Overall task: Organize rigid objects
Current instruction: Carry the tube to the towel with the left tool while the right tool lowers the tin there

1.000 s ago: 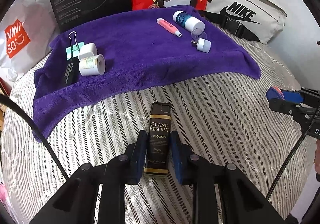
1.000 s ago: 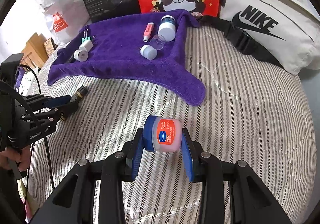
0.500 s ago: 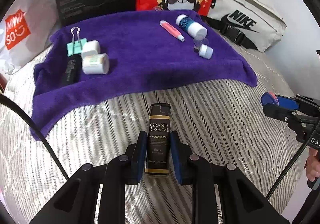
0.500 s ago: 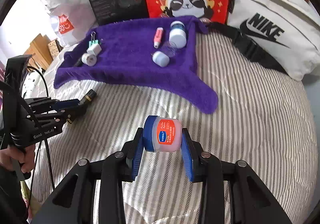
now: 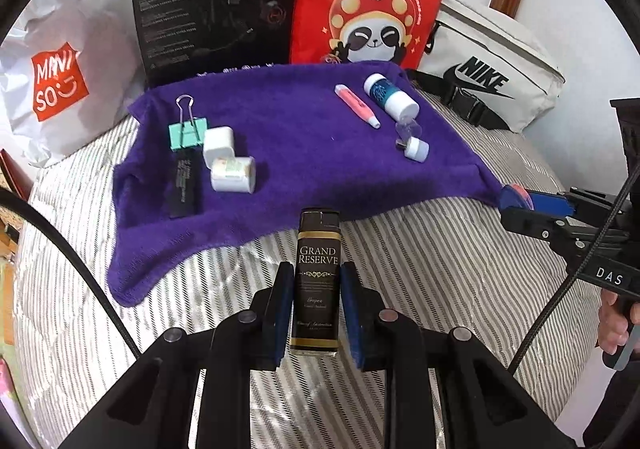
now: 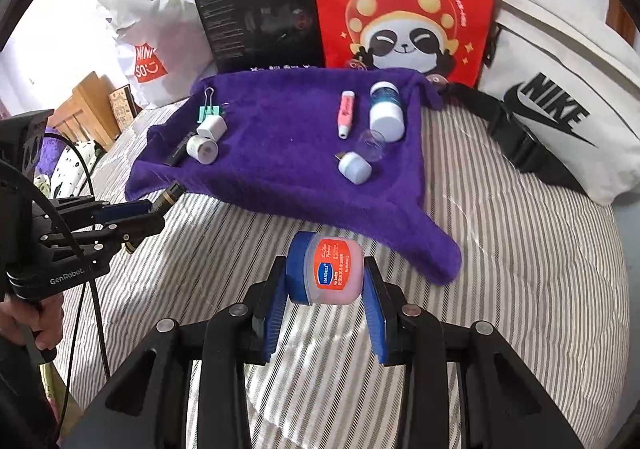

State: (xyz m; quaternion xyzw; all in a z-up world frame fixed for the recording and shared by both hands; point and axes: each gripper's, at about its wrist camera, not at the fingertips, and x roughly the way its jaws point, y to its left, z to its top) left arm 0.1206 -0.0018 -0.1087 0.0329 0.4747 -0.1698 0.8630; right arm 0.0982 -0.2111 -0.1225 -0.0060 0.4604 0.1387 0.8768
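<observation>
My left gripper is shut on a black "Grand Reserve" bottle, held above the striped bed just short of the purple towel. My right gripper is shut on a small pink jar with a blue lid, held above the bed near the towel's right corner. On the towel lie a green binder clip, a white charger cube, a white roll, a black stick, a pink tube, a blue-and-white bottle and a small white cap piece.
A black box, a red panda bag, a white Nike bag and a white Miniso bag stand behind the towel. The striped bedcover spreads to the right. The other gripper shows at each view's side.
Both grippers have moved forward toward the towel, each still holding its object. The towel and its items look larger and nearer.
</observation>
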